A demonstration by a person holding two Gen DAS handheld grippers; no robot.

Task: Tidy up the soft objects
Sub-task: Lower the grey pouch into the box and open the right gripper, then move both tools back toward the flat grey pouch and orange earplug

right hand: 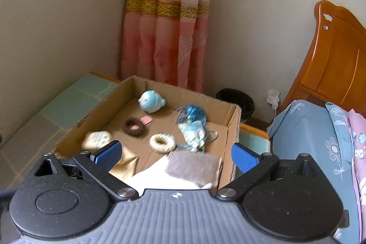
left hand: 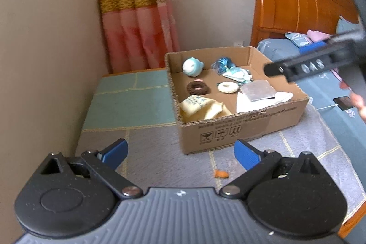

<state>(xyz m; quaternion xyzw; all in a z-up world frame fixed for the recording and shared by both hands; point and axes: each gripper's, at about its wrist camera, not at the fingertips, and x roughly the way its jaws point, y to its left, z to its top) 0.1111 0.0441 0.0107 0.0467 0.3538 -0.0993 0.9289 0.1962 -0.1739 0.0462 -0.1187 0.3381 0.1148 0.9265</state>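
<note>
The cardboard box (left hand: 242,127) is sitting on the grey and green quilted cover (left hand: 128,104) beside the bed, and the soft things are lying inside it. The left gripper (left hand: 180,153) is hanging in front of the box, over the cover, with its fingers (left hand: 115,151) standing wide and nothing between them. The right gripper (right hand: 176,156) is hovering just above the near edge of the box, and its fingers (right hand: 107,153) are also spread wide and holding nothing.

In the box I am seeing a pale blue plush toy (left hand: 192,66) in the far corner, a dark brown fuzzy ring (left hand: 197,87), a cream ring (left hand: 227,87), a blue tangle of string with a small plush (left hand: 231,70), a yellow cloth (left hand: 201,109) at the near left, and a grey pad (right hand: 192,166) resting on a white cloth (left hand: 263,101). A small orange thing (left hand: 221,174) is lying on the cover outside the box; it is too blurred to name, maybe a scrap.

All these things are looking light and soft, so they will probably squash and not break. The rings are best taken across the rim, the plush across the body. The cloths are limp, so pinching a raised fold is safer than an edge. The string may catch on its neighbours when lifted.
</note>
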